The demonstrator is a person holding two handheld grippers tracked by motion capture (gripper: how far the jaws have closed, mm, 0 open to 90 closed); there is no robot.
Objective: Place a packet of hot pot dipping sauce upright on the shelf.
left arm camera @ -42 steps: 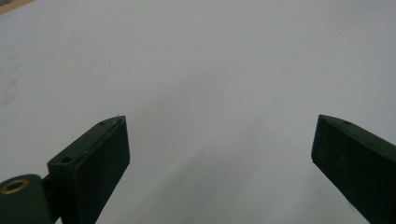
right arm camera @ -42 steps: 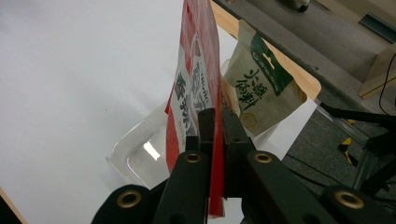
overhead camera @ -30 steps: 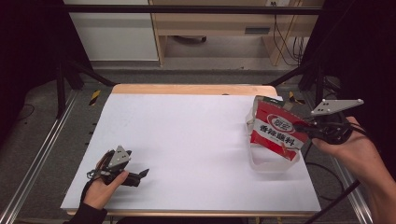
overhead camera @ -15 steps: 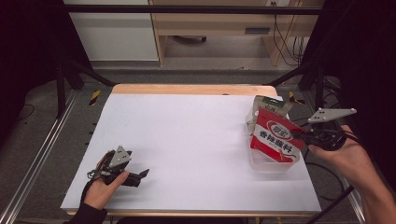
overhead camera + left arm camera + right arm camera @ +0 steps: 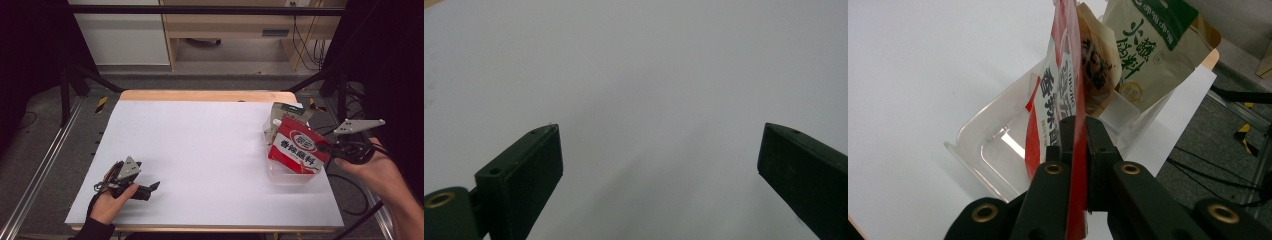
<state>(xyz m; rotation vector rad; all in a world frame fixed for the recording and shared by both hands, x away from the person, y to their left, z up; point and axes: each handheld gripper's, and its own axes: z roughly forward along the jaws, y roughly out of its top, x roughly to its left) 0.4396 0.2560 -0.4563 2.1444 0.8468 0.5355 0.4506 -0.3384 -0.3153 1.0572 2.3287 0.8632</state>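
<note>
Now: your right hand-held gripper pinches red pouch edge, pouch standing in clear bin, right of frame. Left hand-held gripper spread, idle, lower left. Next, likely: lower pouch, release gently.

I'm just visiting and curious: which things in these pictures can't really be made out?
- Clear bin: its inside, in the high view, is covered by the red pouch.
- Beige pouch: in the right gripper view, its top is cut off by the edge.
- Brown pouch: mostly hidden behind the red pouch there.
- Small print on the pouches: too small in the high view.
</note>
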